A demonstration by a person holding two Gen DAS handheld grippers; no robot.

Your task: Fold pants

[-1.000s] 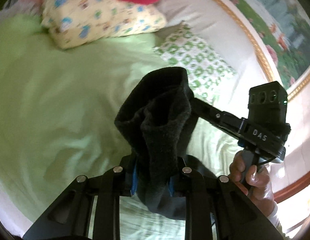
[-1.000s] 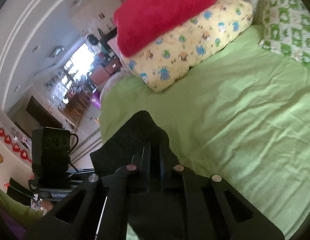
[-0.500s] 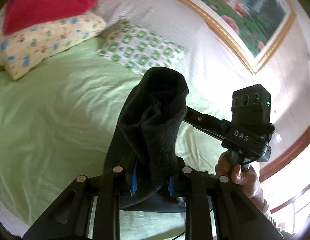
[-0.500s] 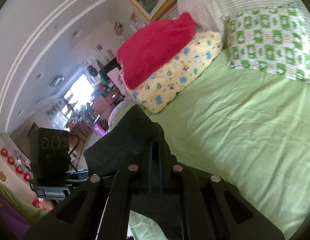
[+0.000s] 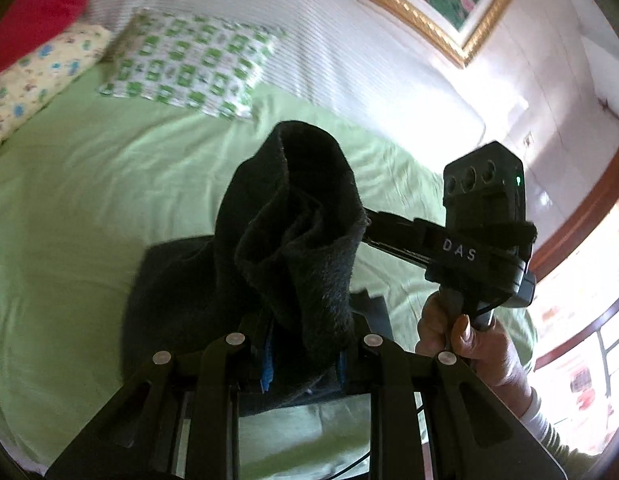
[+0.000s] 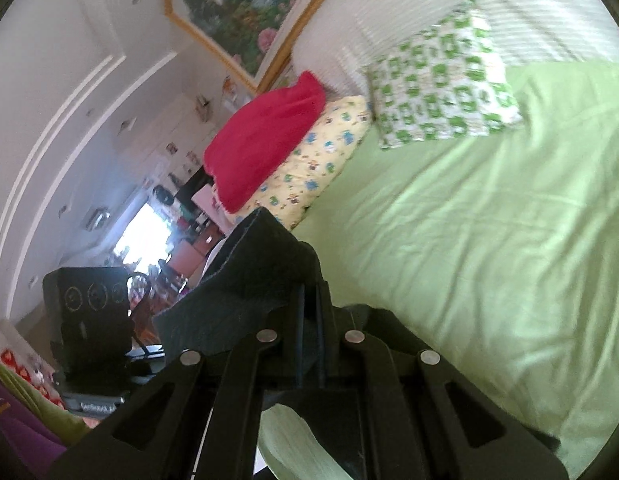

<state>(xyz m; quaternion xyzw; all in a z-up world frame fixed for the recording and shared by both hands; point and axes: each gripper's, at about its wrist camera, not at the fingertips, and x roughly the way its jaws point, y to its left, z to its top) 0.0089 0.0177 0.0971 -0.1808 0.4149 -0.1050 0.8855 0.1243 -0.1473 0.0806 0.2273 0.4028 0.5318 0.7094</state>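
Since the earlier frames both cameras have tilted up: the headboard and the framed picture now fill more of each view, and less green sheet shows.

Left wrist view: the left gripper has its jaws closed on a bunched fold of the black pants, which stand up in a hump in front of the lens. More dark cloth lies below on the bed, toward its near edge. The right gripper reaches in from the right, its tips buried in the cloth. By my reading the fold is in mid-carry: an edge is lifted, nothing laid flat yet.

Right wrist view: the right gripper is clamped on the pants, and the left gripper's body sits at the left. The pants' full outline, legs and waistband are hidden, so which fold this is cannot be told.
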